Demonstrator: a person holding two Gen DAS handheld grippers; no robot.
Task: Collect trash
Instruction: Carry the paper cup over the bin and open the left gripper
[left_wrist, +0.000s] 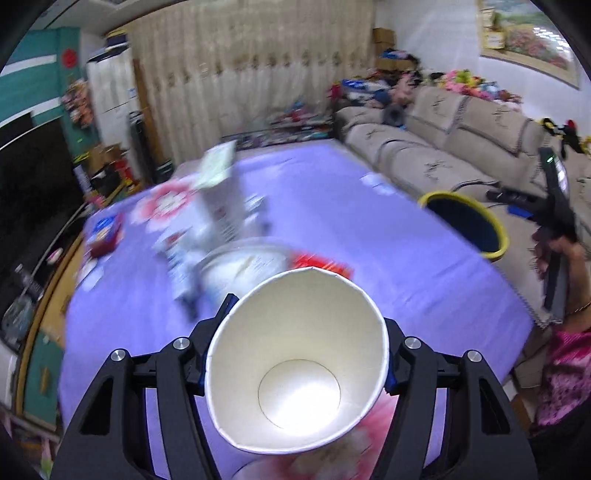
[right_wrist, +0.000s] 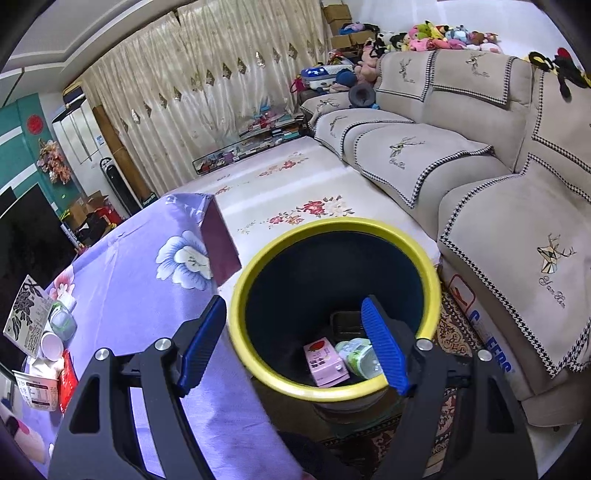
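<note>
My left gripper (left_wrist: 295, 354) is shut on a white paper cup (left_wrist: 295, 362), squeezing it oval, its mouth facing the camera above the purple floral tablecloth (left_wrist: 388, 229). Beyond it, blurred, lie a white bowl (left_wrist: 243, 262), a red packet (left_wrist: 321, 264) and cartons (left_wrist: 218, 199). The yellow-rimmed dark bin (left_wrist: 467, 225) stands off the table's right edge. In the right wrist view my right gripper (right_wrist: 295, 347) hangs open over that bin (right_wrist: 332, 306), nothing between its blue pads (right_wrist: 384, 347). Inside the bin lie a pink carton (right_wrist: 325, 360) and a green-white container (right_wrist: 360, 356).
A beige sofa (right_wrist: 480, 166) runs along the right, close behind the bin. A floral mat (right_wrist: 295, 184) covers the floor beyond. On the table's left end sit a carton (right_wrist: 26, 314), a small cup (right_wrist: 51, 345) and a red packet (right_wrist: 68, 376). A person's hand (left_wrist: 561, 258) holds the other gripper.
</note>
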